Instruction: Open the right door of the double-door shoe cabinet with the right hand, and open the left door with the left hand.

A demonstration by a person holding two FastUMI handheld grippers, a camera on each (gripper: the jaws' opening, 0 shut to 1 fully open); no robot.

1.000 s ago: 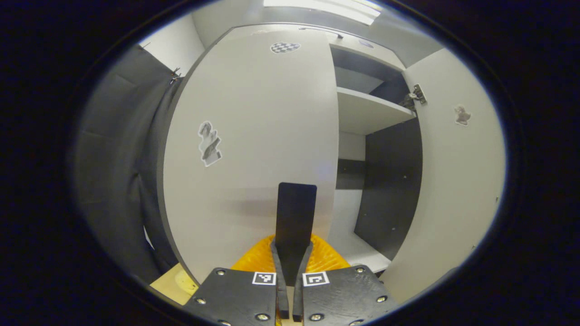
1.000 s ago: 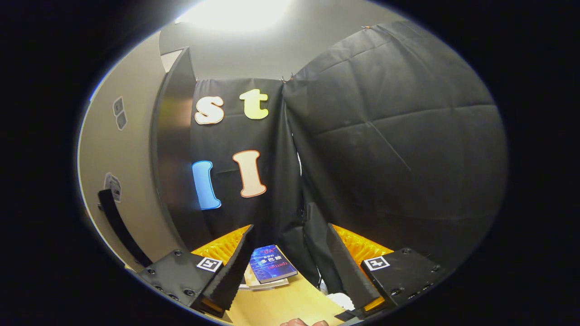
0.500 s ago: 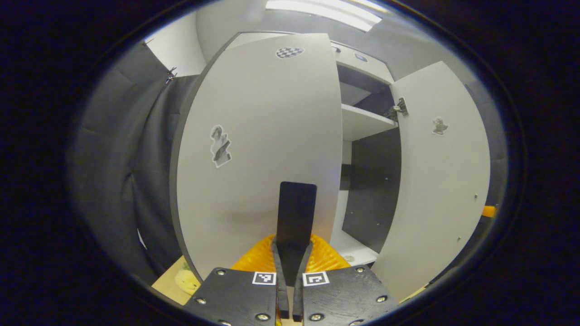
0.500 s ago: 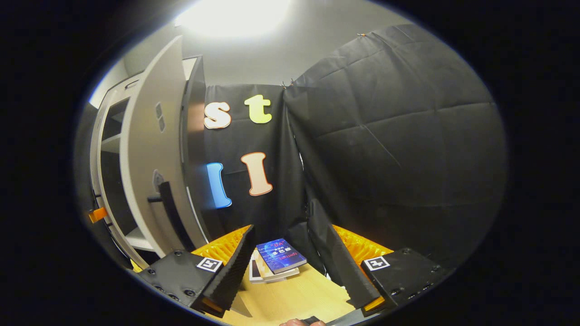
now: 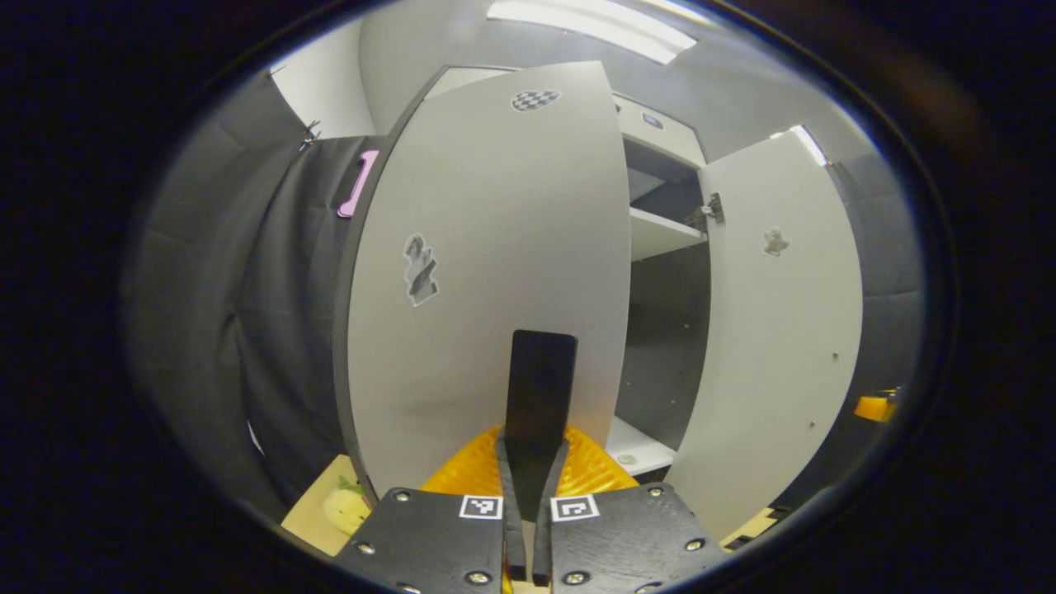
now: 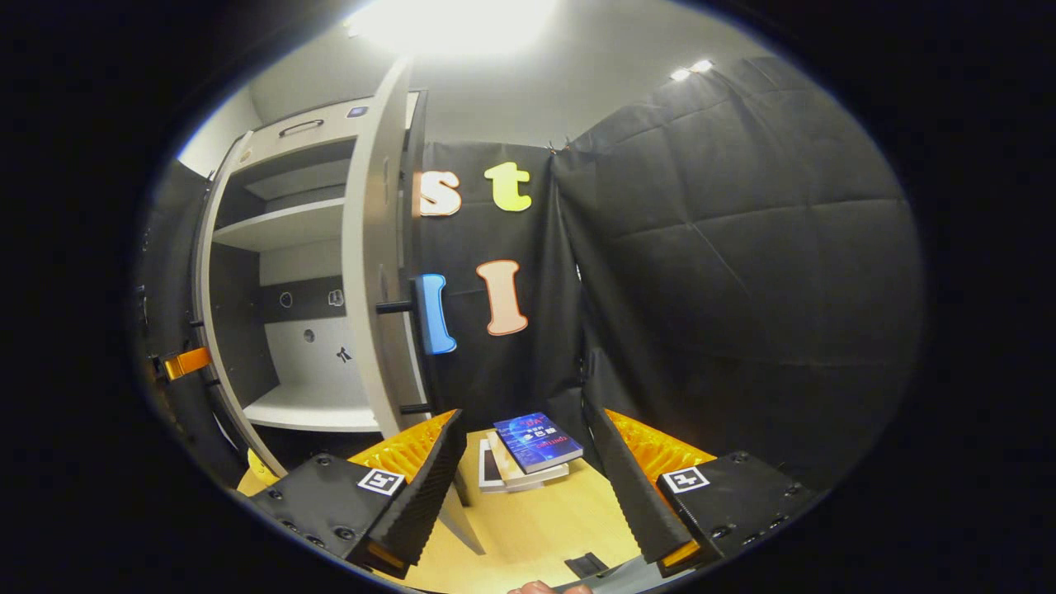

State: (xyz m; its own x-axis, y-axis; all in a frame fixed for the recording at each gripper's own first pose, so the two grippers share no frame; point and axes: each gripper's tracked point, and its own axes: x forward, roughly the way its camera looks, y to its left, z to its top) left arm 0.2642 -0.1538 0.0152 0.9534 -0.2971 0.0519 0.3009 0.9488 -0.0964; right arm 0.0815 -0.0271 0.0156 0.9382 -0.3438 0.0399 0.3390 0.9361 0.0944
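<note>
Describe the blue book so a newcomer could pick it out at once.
Start at the open shoe cabinet and drop to the wooden floor just to its right, below the black cloth wall. A small stack lies there, and the blue book is its top item, the only dark blue cover over pale ones.

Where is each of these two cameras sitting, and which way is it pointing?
Left gripper view: rides on the left claw, shut on the handle of the left door; faces that door and the open cabinet.
Right gripper view: rides on the open right claw; faces the booth's cloth wall and books, a fingertip at the bottom edge.
Shared: the right door and the cabinet's shelf.
</note>
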